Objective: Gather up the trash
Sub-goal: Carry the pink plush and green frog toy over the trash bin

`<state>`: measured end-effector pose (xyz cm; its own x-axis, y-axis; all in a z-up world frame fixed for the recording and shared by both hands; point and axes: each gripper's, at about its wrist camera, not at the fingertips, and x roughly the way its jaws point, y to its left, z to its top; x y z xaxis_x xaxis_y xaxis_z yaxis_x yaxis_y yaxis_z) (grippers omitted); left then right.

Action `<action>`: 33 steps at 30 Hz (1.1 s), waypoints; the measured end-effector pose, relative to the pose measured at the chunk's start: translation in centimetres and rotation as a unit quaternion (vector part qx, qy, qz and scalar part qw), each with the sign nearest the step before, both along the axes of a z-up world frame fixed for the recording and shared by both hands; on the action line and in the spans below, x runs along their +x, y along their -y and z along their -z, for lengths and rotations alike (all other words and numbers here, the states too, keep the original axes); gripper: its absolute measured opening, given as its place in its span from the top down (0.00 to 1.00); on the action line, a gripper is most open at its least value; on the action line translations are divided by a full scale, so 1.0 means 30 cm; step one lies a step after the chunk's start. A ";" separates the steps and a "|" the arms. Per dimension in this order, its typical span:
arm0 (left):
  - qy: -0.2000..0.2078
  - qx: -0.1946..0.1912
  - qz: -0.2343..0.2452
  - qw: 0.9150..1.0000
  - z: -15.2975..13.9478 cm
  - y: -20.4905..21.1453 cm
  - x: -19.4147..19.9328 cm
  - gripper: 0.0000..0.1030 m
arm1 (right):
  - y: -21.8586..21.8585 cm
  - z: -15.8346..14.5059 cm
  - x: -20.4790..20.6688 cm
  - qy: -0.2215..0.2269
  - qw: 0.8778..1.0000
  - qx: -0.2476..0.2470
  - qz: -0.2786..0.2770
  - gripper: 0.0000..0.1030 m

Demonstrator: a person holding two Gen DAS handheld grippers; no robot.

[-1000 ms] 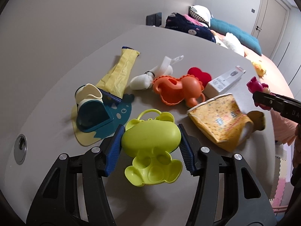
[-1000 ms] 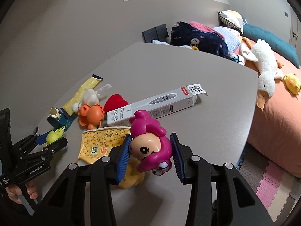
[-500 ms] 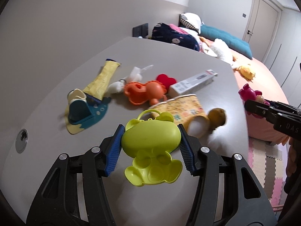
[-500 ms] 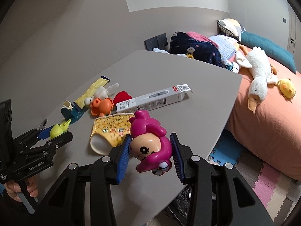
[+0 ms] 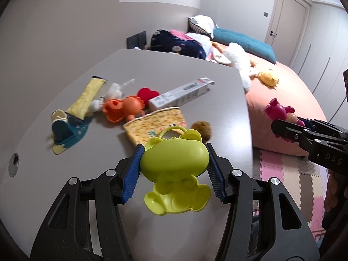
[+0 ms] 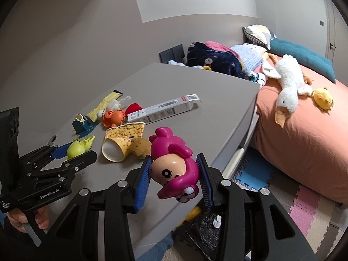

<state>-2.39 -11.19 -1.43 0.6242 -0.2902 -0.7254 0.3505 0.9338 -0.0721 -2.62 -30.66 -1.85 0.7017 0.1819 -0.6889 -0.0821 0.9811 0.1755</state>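
Green frog toy (image 5: 174, 158) clamped in my left gripper (image 5: 174, 169), pink monkey toy (image 6: 174, 167) in the right gripper (image 6: 174, 178); both just lifted off the table (image 6: 195, 82), 2 pieces heading binward

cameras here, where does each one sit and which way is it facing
Left wrist: on the left gripper, angled down over the table toward the bed; its fingers clamp the green toy, the right gripper at right.
Right wrist: on the right gripper, angled down at the table edge; it clamps the pink toy, the left gripper and a hand at left.
Shared: yellow paper cup, white box, each other's gripper.
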 end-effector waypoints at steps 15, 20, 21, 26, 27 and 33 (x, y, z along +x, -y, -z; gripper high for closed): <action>-0.004 -0.004 0.058 0.998 -0.004 0.205 -0.040 0.46 | 0.171 -0.010 -0.091 0.008 0.999 0.001 0.053 0.58; -0.005 -0.006 0.080 0.997 -0.011 0.281 -0.053 0.46 | 0.238 -0.008 -0.122 0.008 0.997 0.001 0.072 0.58; -0.005 -0.005 0.085 0.996 -0.012 0.300 -0.057 0.46 | 0.248 -0.007 -0.127 0.008 0.997 0.002 0.075 0.58; -0.006 -0.005 0.108 0.994 -0.016 0.376 -0.070 0.46 | 0.313 -0.002 -0.154 0.007 0.995 0.002 0.096 0.58; -0.007 -0.004 0.116 0.993 -0.015 0.399 -0.076 0.46 | 0.326 -0.001 -0.160 0.007 0.995 0.003 0.100 0.58; -0.010 0.002 0.145 0.989 -0.008 0.485 -0.094 0.46 | 0.398 0.006 -0.198 0.005 0.992 0.003 0.124 0.58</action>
